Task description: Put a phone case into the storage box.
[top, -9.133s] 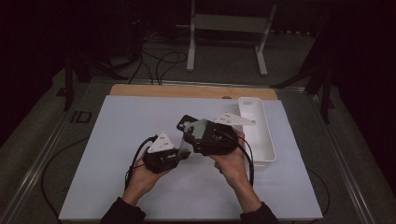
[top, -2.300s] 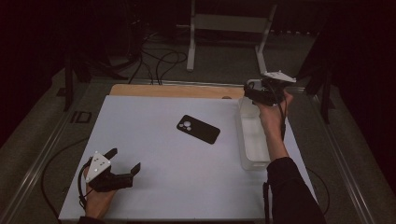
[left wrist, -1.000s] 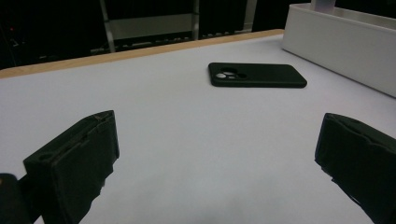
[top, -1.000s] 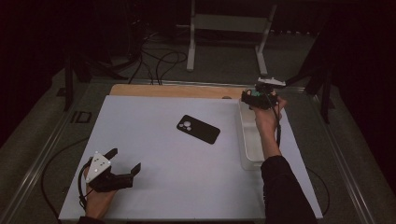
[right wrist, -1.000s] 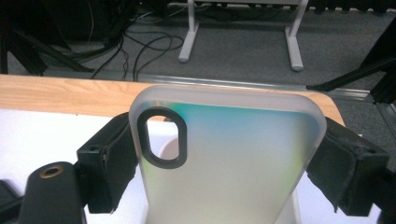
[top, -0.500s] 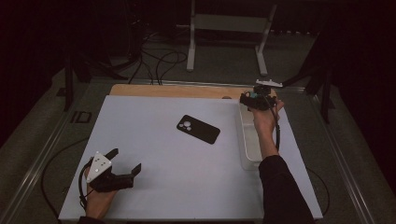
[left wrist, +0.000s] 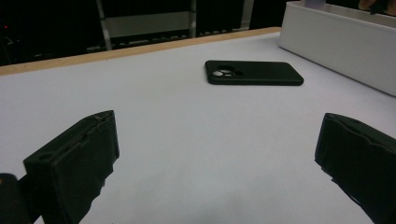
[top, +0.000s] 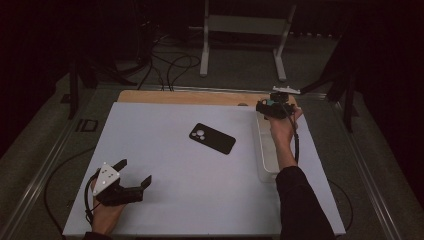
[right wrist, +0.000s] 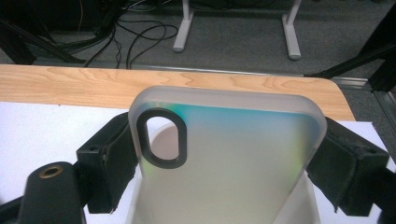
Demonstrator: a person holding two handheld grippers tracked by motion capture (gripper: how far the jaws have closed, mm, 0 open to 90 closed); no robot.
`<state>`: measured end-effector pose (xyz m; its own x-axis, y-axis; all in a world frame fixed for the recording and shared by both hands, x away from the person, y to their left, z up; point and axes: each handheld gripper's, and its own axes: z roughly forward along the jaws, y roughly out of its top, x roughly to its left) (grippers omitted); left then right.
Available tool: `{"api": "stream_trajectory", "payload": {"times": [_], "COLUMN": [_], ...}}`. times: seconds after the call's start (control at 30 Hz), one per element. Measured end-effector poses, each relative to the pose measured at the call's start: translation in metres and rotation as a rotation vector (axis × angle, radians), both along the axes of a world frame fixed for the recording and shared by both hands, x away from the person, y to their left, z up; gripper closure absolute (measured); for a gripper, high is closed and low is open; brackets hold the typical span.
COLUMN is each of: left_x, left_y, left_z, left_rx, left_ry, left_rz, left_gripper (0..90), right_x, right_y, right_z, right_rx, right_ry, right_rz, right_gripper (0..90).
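Observation:
A black phone (top: 212,138) lies camera side up near the middle of the white mat; it is ahead of the jaws in the left gripper view (left wrist: 252,73). My left gripper (top: 134,173) rests at the mat's near left corner, open wide with nothing between the jaws (left wrist: 217,163). My right gripper (top: 263,107) hangs over the far end of the white tray (top: 262,150). It is shut on a frosted translucent phone case (right wrist: 224,154) with a dark-rimmed oval camera cutout and a teal tint, gripped by its two long sides.
The tray's white wall (left wrist: 341,37) runs along the mat's right side. A bare wooden strip (right wrist: 70,84) borders the mat's far edge. Cables and a white stand's feet (top: 240,50) lie on the floor beyond the table.
Nine seconds ago both grippers worked together at the phone. Since then the left has rested at the near left, and over the last second the right has sunk slightly leftward towards the tray's far end with the case.

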<state>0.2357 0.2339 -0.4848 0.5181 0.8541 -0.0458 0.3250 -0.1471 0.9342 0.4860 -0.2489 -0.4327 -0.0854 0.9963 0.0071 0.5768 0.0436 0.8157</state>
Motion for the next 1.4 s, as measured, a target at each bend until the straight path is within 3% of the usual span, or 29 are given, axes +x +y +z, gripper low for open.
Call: {"api": "stream_trajectory", "payload": {"times": [0.53, 0.73, 0.9, 1.4], "left_x": [0.000, 0.000, 0.000, -0.001], "left_y": [0.001, 0.001, 0.001, 0.002], "left_z": [0.000, 0.000, 0.000, 0.000], "left_rx": [-0.005, -0.006, -0.006, -0.009], "left_ry": [0.001, 0.001, 0.002, 0.001], "left_rz": [-0.001, -0.001, -0.001, -0.001], "left_gripper": [0.5, 0.5, 0.5, 0.5], "right_x": [0.006, 0.010, 0.010, 0.001], "right_y": [0.001, 0.001, -0.001, -0.004], "right_z": [-0.007, -0.006, -0.005, 0.007], "right_rx": [-0.009, -0.022, 0.008, 0.030], "right_ry": [0.025, 0.039, 0.019, -0.028], "right_rz": [-0.027, -0.008, -0.019, -0.022], "right_gripper": [16.0, 15.3, 10.3, 10.0]}}
